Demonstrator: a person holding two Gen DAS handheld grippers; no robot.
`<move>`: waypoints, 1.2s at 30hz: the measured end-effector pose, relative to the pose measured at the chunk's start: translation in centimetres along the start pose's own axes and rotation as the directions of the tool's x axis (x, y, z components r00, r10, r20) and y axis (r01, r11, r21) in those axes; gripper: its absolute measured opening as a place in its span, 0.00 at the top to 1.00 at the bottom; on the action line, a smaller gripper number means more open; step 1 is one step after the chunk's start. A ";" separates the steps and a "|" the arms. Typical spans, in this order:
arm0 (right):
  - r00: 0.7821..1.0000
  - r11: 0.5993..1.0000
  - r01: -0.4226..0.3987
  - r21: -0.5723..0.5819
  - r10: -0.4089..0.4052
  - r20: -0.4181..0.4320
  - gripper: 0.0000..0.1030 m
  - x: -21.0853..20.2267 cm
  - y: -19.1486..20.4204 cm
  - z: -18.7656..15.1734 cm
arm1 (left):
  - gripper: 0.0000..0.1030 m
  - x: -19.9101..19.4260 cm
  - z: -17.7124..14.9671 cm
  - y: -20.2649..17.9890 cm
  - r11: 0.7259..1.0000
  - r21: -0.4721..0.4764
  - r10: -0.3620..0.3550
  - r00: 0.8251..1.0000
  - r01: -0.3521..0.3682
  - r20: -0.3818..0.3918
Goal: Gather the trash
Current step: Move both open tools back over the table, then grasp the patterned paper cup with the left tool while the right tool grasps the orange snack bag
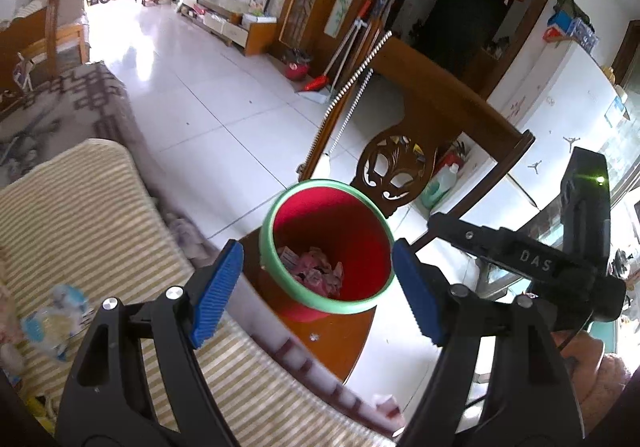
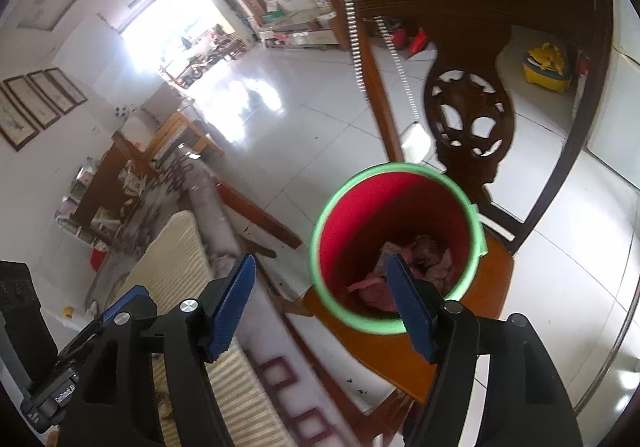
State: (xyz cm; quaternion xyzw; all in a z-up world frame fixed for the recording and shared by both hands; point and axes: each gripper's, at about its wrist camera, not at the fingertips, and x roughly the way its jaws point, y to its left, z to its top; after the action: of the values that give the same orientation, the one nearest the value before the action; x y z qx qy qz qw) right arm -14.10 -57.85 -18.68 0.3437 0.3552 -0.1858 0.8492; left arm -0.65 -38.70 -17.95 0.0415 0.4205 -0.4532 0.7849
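A red bin with a green rim (image 1: 320, 215) stands on a wooden chair seat (image 1: 340, 343), with crumpled pink wrappers (image 1: 316, 269) at its bottom. My left gripper (image 1: 318, 245) hovers above and in front of the bin, open, with nothing between its blue pads (image 1: 218, 291). In the right wrist view the same bin (image 2: 360, 215) and its wrappers (image 2: 420, 259) lie just beyond my right gripper (image 2: 322, 259), which is also open and empty. A blue and white plastic package (image 1: 56, 319) lies on the striped cushion at lower left. The right gripper's body (image 1: 560, 247) shows at the right of the left wrist view.
The chair's carved wooden back (image 1: 394, 171) rises right behind the bin. A striped cushion (image 1: 100, 215) and a patterned blanket (image 1: 60, 111) cover the sofa on the left. White tiled floor (image 1: 200, 87) stretches beyond, with a broom (image 1: 320, 81) leaning by the far wall.
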 end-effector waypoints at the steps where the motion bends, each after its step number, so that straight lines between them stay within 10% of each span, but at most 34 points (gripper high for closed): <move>1: 1.000 1.000 -0.006 -0.007 0.006 -0.002 0.33 -0.1 0.7 -0.4 | 0.28 -1.0 -0.4 0.5 1.000 -0.002 0.004 1.000 -0.004 0.010; 17: 0.987 0.974 -0.127 -0.189 0.104 -0.126 0.31 1.9 16.5 -10.1 | 0.27 -14.2 -9.2 13.0 0.972 -0.163 0.175 0.984 -0.166 0.043; 27: 0.964 0.935 -0.184 -0.304 0.111 -0.244 0.26 3.9 23.7 -17.3 | 0.27 -18.9 -18.2 21.9 0.906 -0.269 0.312 0.945 -0.326 -0.095; 33: 0.952 0.866 -0.198 -0.459 0.057 -0.302 0.25 5.9 28.2 -20.5 | 0.27 -18.0 -23.3 26.1 0.838 -0.403 0.293 0.927 -0.368 -0.236; 36: 0.943 0.804 -0.208 -0.557 0.014 -0.332 0.25 7.1 30.3 -21.9 | 0.43 -17.6 -24.4 27.0 0.836 -0.442 0.240 0.941 -0.325 -0.239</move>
State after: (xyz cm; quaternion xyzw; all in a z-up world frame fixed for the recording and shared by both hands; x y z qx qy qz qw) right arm -2.73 -21.60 -21.38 0.1112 0.5033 0.0399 0.8560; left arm 0.13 -0.07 -29.86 -0.0509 0.5745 -0.2096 0.7896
